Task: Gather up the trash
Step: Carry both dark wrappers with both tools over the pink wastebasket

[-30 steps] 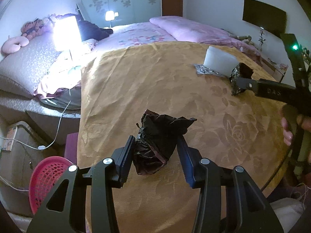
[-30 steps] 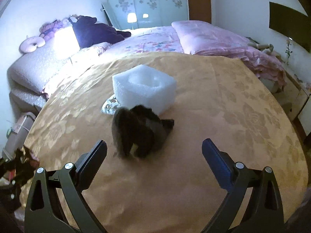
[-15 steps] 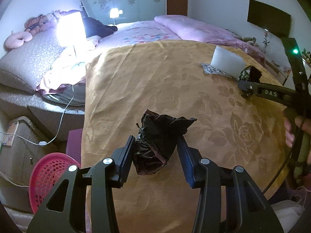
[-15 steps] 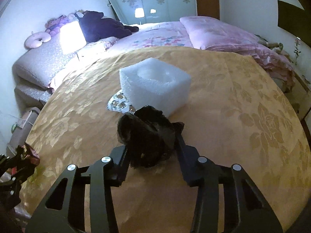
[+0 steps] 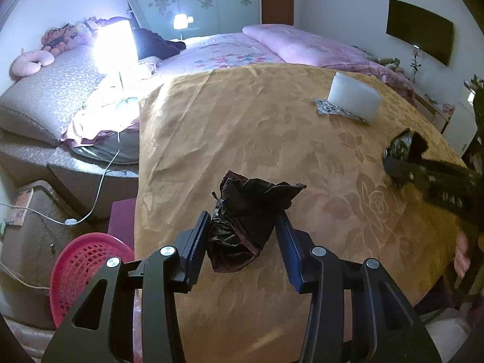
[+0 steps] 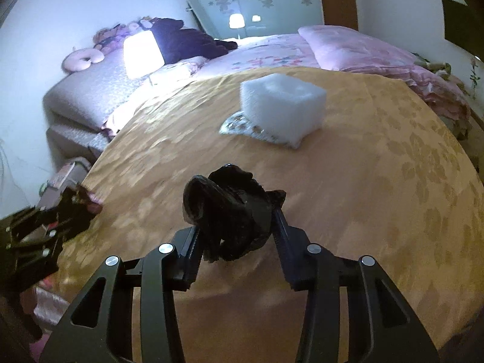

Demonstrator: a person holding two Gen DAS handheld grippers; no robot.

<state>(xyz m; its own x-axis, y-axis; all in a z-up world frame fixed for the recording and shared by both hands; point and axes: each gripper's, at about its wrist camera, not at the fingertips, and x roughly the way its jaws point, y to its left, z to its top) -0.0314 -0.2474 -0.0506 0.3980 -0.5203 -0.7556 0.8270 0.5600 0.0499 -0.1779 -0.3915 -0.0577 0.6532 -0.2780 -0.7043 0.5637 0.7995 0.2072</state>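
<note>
My left gripper [image 5: 242, 236] is shut on a crumpled black plastic bag [image 5: 245, 211], held over the near edge of the gold floral tablecloth [image 5: 242, 127]. My right gripper [image 6: 236, 230] is shut on a second dark crumpled wrapper [image 6: 230, 208], just above the cloth. That right gripper and its wrapper [image 5: 403, 145] also show at the right edge of the left wrist view. A white foam block [image 6: 282, 110] stands on a silvery foil wrapper [image 6: 239, 127] farther back on the table. The left gripper shows dimly at the left edge of the right wrist view.
A pink plastic basket [image 5: 87, 272] stands on the floor, left of the table's near edge. Beyond the table is a bed [image 5: 230, 51] with pink bedding, and a lit lamp [image 5: 115, 45] stands at the left. A white cable [image 5: 99, 181] trails down beside the bed.
My right gripper closed on the dark wrapper in front of the foam block and has drawn back from the block with it. The left gripper kept still, holding its bag.
</note>
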